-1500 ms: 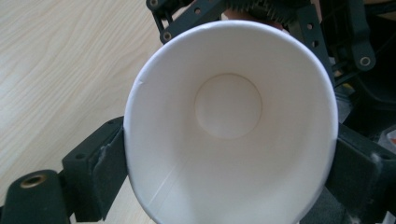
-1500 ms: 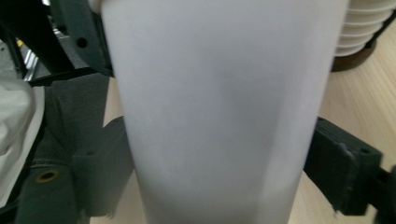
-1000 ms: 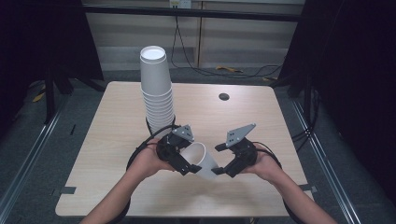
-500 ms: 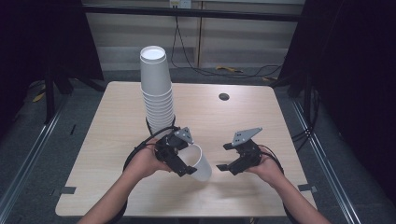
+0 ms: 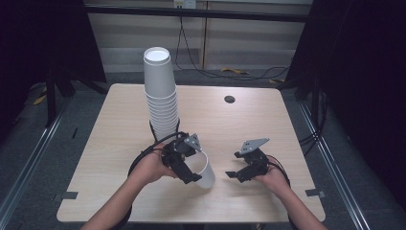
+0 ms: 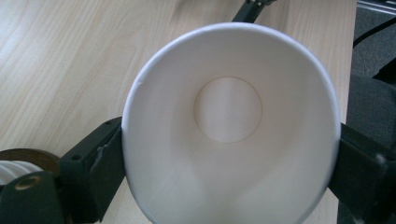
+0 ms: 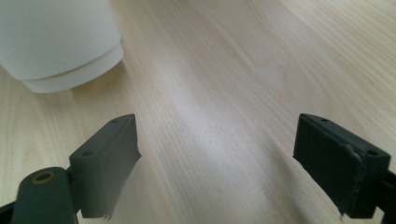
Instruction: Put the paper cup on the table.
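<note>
While the left tool (image 5: pixel 184 163) clamps a paper cup (image 5: pixel 203 170), the right tool (image 5: pixel 238 168) gapes empty

The high view looks down and forward at the whole table (image 5: pixel 119 139). The left gripper view peers very close into a white cup (image 6: pixel 229 126). The right gripper view, low and close, shares that cup (image 7: pixel 56 42) at 11 o'clock.

Lab test bay: black curtains (image 5: pixel 43 43), loose floor cables (image 5: pixel 215 74).
</note>
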### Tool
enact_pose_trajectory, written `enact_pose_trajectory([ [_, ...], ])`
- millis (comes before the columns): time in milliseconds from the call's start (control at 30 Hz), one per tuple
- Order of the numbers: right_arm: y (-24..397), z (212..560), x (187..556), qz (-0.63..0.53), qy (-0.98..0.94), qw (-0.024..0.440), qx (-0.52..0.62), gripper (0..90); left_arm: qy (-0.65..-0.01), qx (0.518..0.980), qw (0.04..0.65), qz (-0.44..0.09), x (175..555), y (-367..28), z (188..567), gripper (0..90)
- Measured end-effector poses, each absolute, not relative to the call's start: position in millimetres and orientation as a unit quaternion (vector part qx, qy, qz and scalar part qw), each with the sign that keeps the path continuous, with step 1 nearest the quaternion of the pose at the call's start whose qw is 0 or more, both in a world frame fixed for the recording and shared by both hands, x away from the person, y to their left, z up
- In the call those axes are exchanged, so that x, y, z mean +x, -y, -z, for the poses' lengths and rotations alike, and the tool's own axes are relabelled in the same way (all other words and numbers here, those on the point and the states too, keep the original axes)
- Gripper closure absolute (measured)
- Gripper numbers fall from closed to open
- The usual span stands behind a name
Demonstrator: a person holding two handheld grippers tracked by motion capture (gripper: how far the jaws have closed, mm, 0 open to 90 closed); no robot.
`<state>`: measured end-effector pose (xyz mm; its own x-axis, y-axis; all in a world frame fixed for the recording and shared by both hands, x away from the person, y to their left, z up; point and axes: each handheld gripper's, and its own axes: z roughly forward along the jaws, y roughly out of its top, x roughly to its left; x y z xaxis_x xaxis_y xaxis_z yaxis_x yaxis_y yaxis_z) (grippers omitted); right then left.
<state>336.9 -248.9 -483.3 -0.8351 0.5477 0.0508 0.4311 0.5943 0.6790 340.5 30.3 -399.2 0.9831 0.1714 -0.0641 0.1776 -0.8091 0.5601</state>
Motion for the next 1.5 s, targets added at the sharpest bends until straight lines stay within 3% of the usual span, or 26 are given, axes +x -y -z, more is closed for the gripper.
enact_pose_trajectory([
  [800, 256, 501, 335, -0.352, -0.882, 0.109, 0.294, 12.5, -0.068, 0.959, 0.274, -0.006, 336, -19, 401, 8.5],
  [1500, 258, 504, 333, -0.364, -0.874, 0.121, 0.298, 12.7, -0.043, 0.953, 0.3, -0.011, 333, -6, 406, 5.0],
])
